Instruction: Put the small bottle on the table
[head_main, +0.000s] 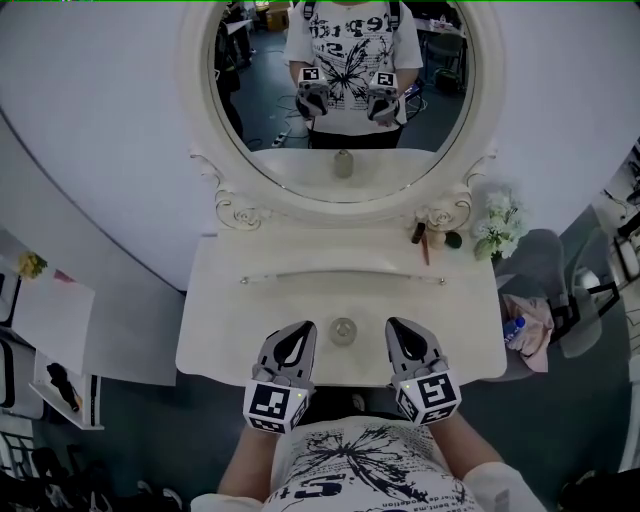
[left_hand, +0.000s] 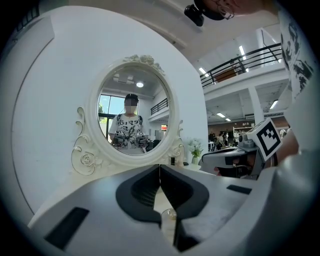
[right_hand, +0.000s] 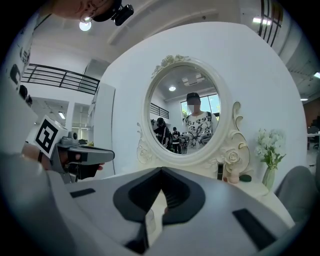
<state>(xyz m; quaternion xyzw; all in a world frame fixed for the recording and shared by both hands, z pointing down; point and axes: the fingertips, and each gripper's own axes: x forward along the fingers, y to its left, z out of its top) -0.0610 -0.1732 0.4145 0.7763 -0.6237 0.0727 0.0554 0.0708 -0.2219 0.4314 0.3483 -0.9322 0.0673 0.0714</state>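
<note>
At the left, the left gripper (head_main: 298, 332) hovered over the near edge of the white dressing table (head_main: 225, 340), its jaws pressed together on nothing; its own view showed the pads meeting along one line (left_hand: 160, 169). Just right of it, the small bottle (head_main: 343, 331) stood upright on the tabletop, between the two grippers and touching neither. It looked to have been set near the front centre, where both tools could reach it, and the task appeared done or not begun. The bottle also showed low through the left jaws' gap (left_hand: 169, 216). Further right, the right gripper (head_main: 398, 328) pointed toward the far oval mirror (head_main: 200, 110), likewise clamped shut and empty (right_hand: 161, 172). At the far right, white flowers (head_main: 497, 222) stood by the mirror's foot.
</note>
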